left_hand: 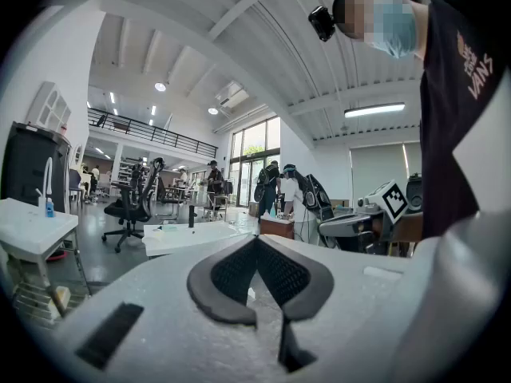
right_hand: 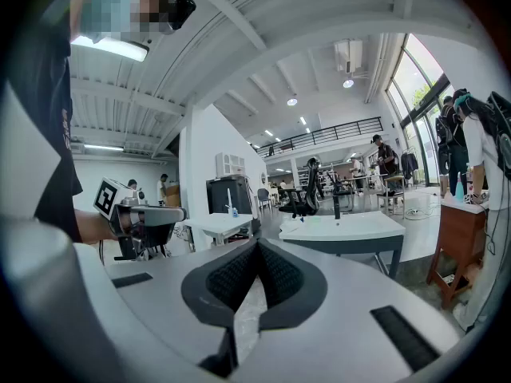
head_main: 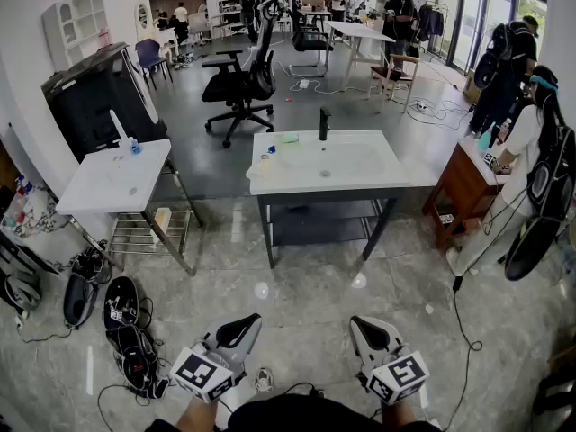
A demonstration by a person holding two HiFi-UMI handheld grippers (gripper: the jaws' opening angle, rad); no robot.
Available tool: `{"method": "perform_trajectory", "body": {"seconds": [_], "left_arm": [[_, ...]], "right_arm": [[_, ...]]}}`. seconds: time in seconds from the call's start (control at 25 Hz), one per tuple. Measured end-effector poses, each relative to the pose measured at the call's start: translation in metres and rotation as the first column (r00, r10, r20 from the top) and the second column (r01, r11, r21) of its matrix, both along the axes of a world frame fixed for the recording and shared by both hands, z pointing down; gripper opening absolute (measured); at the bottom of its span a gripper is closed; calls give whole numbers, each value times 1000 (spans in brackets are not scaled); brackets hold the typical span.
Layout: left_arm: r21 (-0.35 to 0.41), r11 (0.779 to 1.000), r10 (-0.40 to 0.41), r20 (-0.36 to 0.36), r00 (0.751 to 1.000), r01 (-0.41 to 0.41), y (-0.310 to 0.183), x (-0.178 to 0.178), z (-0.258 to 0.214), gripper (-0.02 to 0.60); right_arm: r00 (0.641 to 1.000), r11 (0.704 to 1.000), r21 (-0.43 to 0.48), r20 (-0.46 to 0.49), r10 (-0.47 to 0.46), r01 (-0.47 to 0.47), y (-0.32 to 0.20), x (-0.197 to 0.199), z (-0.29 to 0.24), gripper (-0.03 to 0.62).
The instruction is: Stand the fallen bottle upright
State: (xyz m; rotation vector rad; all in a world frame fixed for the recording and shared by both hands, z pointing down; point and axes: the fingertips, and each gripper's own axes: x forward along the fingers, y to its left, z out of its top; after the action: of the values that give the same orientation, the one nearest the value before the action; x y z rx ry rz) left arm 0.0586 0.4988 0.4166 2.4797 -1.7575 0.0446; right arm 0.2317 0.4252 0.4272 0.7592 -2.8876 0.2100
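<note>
Task not begun, judging by the layout.

- Left gripper [head_main: 249,320]: fingers pressed together, nothing between them; its own view shows the dark pads meeting at the tip. Held low, close to the person's body.
- Right gripper [head_main: 361,323]: the same, fingers pressed together and empty, held low beside the left one.
- Both are well apart from the white bench [head_main: 317,185] with the sink and black tap [head_main: 324,124]; open floor lies between.
- Bottle: a small pale thing [head_main: 264,162] lies near the left edge of that bench and is probably the fallen bottle, though it is too small to tell for sure. Nothing touches it.
- A second, smaller bench [head_main: 99,187] to the left carries a small blue-topped bottle [head_main: 134,145] that already stands up; likely not the target.

Left to do: walk up, spread one pair of fingers, take the bottle, tip it onto its base, let go.
</note>
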Motion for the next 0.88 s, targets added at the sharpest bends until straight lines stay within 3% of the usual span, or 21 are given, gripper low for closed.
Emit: {"method": "perform_trajectory", "body": {"seconds": [0.36, 0.76, 0.88], "left_arm": [[-1, 999, 35, -14, 999, -35, -6, -37, 6, 20], [4, 996, 86, -28, 996, -86, -11, -86, 7, 23], [8, 993, 118, -33, 992, -117, -12, -100, 9, 31]], "right_arm": [[999, 999, 4, -6, 33, -33, -2, -37, 2, 3], [989, 992, -25, 80, 122, -120, -2, -79, 0, 5], [983, 989, -37, 110, 149, -146, -2, -95, -3, 104]]}}
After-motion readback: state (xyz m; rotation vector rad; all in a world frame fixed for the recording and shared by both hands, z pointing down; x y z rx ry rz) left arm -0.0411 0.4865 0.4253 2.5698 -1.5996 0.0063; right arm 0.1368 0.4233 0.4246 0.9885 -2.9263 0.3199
